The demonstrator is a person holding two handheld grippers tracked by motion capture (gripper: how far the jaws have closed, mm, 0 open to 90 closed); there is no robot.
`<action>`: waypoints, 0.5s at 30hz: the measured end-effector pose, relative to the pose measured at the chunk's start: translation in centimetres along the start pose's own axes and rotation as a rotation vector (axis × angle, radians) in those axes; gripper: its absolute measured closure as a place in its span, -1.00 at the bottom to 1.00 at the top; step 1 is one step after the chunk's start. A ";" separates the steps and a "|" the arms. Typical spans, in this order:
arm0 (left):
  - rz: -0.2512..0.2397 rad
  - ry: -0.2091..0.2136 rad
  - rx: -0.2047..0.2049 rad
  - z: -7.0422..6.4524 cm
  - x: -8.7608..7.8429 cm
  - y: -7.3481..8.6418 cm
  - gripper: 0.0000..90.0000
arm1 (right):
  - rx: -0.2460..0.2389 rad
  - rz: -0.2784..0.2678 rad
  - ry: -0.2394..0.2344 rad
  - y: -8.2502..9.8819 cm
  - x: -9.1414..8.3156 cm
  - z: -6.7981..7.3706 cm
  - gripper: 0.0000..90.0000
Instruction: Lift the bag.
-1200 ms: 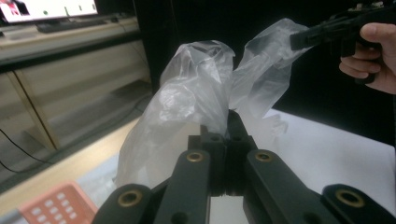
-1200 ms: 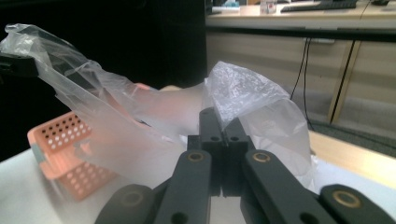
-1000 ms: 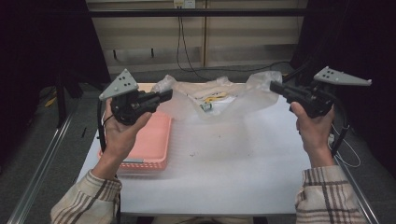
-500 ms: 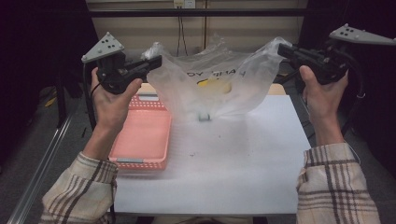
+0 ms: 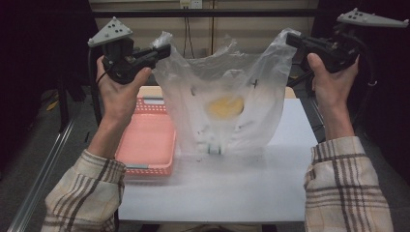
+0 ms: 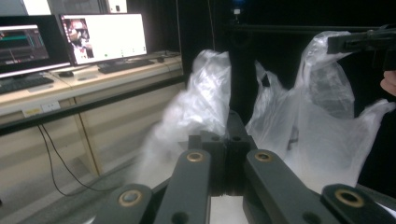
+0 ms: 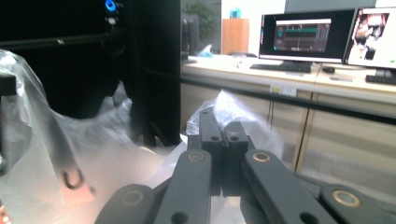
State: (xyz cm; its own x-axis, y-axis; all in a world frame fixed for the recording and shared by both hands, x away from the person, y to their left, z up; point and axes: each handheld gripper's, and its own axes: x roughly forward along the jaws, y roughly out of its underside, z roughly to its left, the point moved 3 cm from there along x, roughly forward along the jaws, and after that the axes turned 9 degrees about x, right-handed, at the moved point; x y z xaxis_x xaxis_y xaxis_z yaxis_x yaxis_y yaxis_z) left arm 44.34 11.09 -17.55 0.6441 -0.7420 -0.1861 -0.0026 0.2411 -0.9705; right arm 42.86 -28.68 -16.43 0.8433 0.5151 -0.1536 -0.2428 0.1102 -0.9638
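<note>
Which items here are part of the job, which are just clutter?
In the job:
- clear plastic bag, held up by its two top corners
- left gripper, shut on one corner
- right gripper, shut on the other
- yellow item and small items inside the bag

Lying about:
- pink basket on the table
- monitors on the far desk

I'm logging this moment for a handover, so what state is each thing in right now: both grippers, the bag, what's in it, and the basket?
left gripper: shut on the plastic bag's left top corner.
right gripper: shut on its right top corner.
plastic bag: lifted, stretched between the grippers, bottom near the table.
yellow item: inside the bag, blurred.
pink basket: flat on the table, nothing seen in it.
</note>
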 end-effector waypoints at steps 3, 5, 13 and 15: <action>0.023 0.000 -0.025 0.3 0.4 1.6 1.00 | 0.024 0.012 -0.003 1.6 0.1 -0.7 1.00; 0.049 0.000 -0.032 0.7 0.5 2.6 1.00 | 0.031 0.037 0.001 2.8 0.2 -1.1 1.00; 0.120 -0.014 -0.052 1.1 1.4 6.6 1.00 | 0.041 0.143 0.065 7.3 1.0 -3.5 1.00; 0.131 -0.010 -0.068 1.1 1.6 7.6 1.00 | 0.048 0.163 0.082 8.4 1.3 -4.0 1.00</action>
State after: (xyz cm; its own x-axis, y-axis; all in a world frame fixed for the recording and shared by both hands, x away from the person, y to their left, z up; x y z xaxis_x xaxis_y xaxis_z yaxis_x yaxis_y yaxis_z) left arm 46.22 12.42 -25.04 0.6426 -0.7004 -0.3107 -0.1386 0.2925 -0.9462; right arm 43.85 -30.45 -25.58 0.8267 0.4583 -0.3263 -0.4005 0.0720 -0.9135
